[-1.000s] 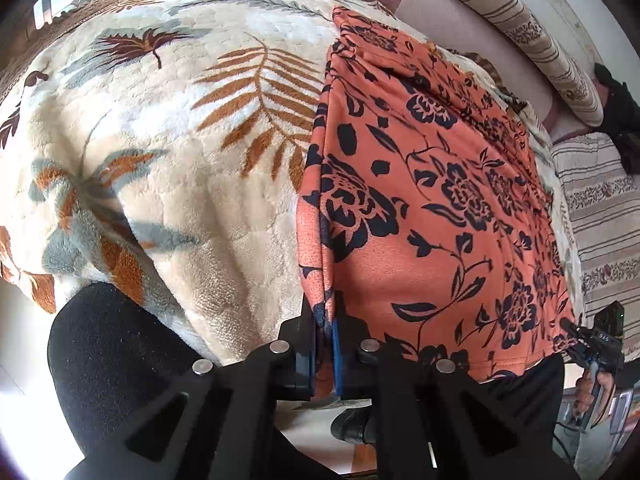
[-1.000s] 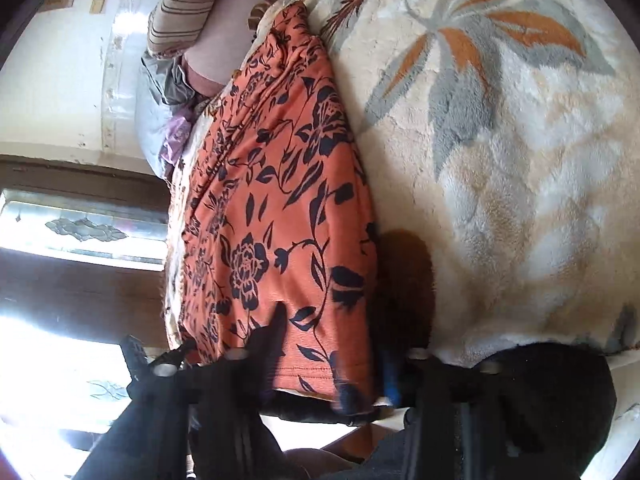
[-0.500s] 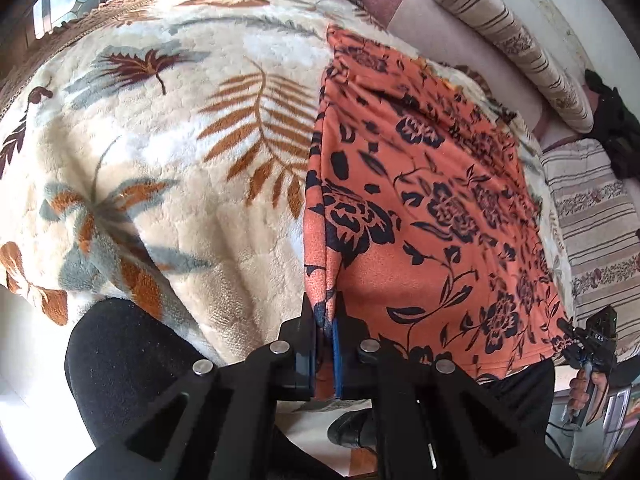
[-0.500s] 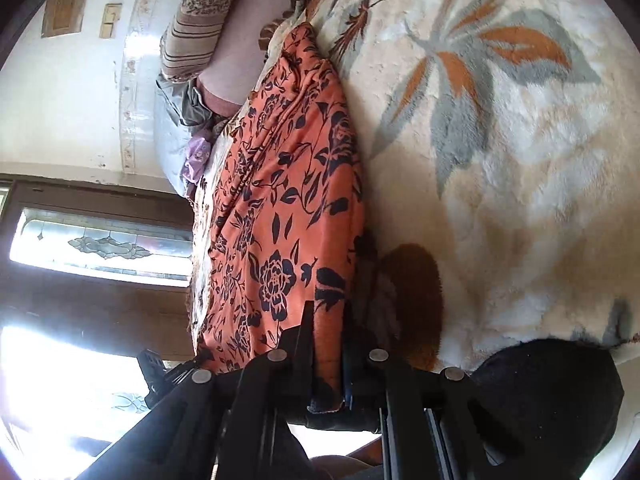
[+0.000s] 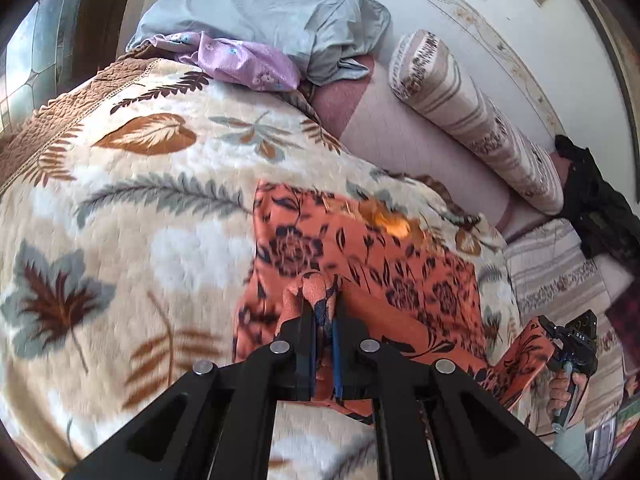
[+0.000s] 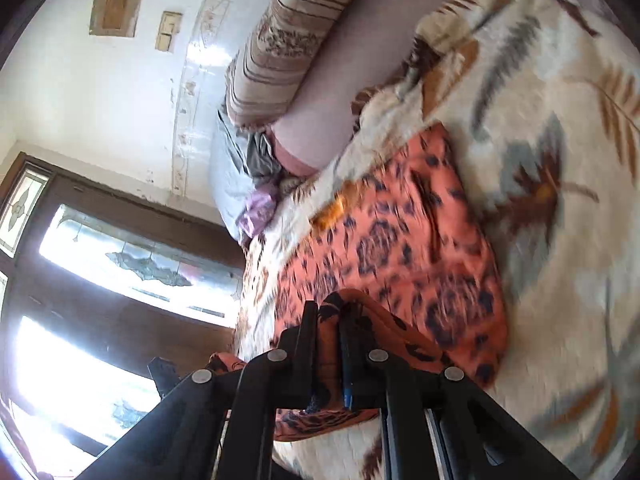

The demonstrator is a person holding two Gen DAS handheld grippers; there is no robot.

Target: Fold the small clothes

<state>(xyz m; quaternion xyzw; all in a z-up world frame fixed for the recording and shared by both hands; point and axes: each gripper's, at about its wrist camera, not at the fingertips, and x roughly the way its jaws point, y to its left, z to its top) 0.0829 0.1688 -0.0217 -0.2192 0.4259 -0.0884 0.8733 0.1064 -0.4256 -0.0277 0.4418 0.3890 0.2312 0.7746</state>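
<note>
**Both grippers clamp the near edge of the orange floral garment over the bed**

In the left wrist view, a cream leaf-print blanket fills the nine o'clock side. At about eleven o'clock a grey-blue pillow lies at the head of the bed, with a crumpled lilac cloth just in front of it. At the centre, running toward three o'clock, the orange floral garment lies on the blanket, its far part flat and its near edge lifted. The left gripper rises from six o'clock with its jaws clenched on a bunched corner of that edge; fabric shows between the blue pads. At one to two o'clock a striped bolster lies along the wall. At four o'clock the right gripper, held in a hand, grasps the garment's other near corner, the cloth hanging stretched between the two grippers.

In the right wrist view, a bright window sits at nine o'clock. The bolster is at twelve. The garment lies at the centre, blurred, on the blanket, which spreads toward three o'clock. The right gripper comes up from six o'clock, jaws closed tight on a fold of the garment.
</note>
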